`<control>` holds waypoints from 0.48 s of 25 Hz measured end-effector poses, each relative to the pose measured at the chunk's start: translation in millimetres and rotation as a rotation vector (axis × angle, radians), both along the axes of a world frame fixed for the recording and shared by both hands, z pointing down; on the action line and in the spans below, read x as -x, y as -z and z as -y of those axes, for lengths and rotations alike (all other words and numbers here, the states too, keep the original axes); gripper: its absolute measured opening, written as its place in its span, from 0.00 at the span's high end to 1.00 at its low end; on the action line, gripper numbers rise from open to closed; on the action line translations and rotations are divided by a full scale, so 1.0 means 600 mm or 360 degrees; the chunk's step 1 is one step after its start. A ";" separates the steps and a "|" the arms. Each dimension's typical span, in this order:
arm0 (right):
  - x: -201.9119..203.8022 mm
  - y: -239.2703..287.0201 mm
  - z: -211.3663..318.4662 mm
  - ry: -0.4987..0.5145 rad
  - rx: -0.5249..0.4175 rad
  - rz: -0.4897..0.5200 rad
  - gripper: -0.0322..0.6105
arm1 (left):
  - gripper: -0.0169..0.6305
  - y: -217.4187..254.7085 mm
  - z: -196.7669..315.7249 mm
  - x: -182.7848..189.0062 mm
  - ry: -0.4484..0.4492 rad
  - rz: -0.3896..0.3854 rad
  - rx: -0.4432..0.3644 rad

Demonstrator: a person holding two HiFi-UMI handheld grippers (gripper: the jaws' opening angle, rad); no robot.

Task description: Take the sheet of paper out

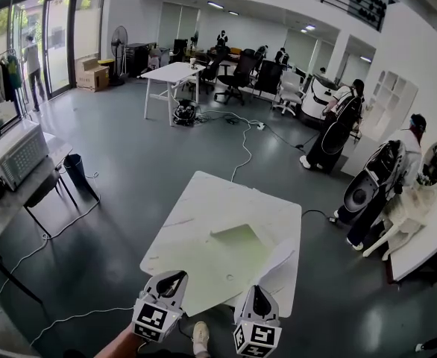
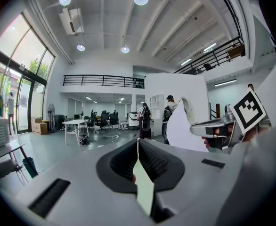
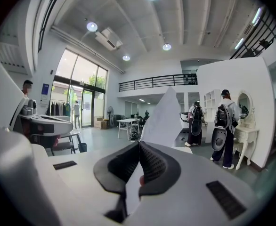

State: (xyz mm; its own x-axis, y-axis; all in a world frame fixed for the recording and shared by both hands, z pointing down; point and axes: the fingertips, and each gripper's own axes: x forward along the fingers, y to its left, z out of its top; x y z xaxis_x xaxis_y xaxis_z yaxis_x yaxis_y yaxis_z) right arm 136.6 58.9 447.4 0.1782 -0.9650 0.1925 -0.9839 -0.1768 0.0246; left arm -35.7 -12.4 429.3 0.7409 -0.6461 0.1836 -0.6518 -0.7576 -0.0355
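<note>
left gripper clamps the near edge of the pale green folder. right gripper clamps the sheet of paper, which curls up ahead of its jaws, apparently nearly out; final separation likely remains.

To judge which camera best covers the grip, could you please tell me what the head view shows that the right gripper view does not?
Only the head view: the pale green sheet on the white table. Only the right gripper view: the jaws of the right gripper pressed together on the edge of the sheet of paper. Both: that paper rising from the right gripper, and the left gripper beside it.
</note>
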 end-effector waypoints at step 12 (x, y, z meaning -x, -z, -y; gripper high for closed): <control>-0.001 -0.001 0.004 0.0000 -0.0006 0.0015 0.92 | 0.93 -0.013 0.001 -0.004 -0.0009 0.0000 0.0024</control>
